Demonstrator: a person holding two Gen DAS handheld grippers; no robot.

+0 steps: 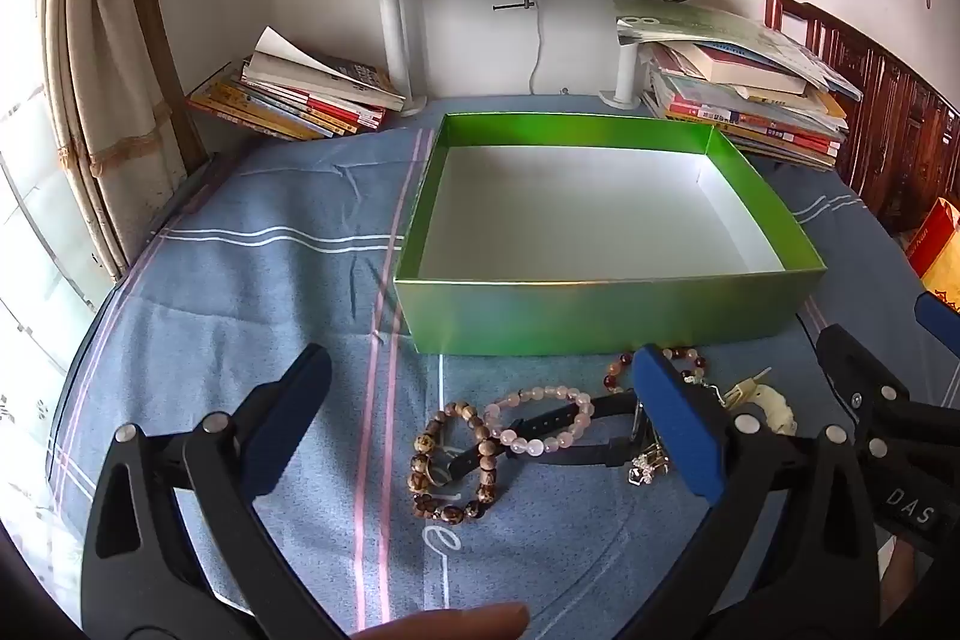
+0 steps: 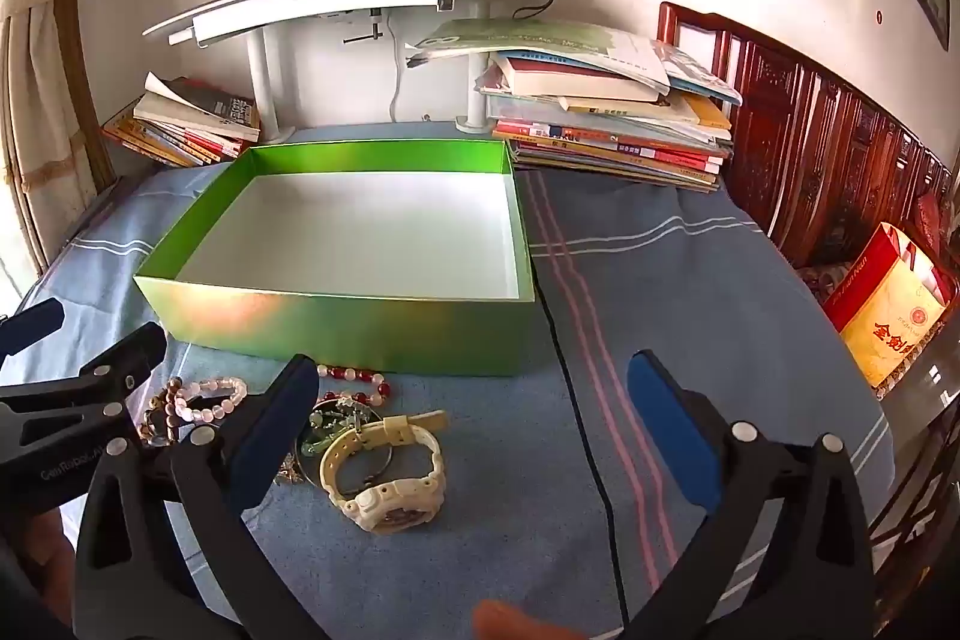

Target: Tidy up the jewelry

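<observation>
I hold both grippers over the blue cloth [image 1: 252, 280], on the near side of the green box [image 1: 600, 316]. My left gripper [image 1: 480, 424] has its jaws wide apart and grips nothing; the brown bracelet [image 1: 456, 460], the pink bracelet [image 1: 540, 418] and a black strap [image 1: 564, 421] lie between its fingers. My right gripper [image 2: 474, 424] is also wide apart and grips nothing. The cream watch [image 2: 390, 478] lies near its left finger [image 2: 270, 436]. The red beads [image 2: 360, 382] lie just beside the box.
</observation>
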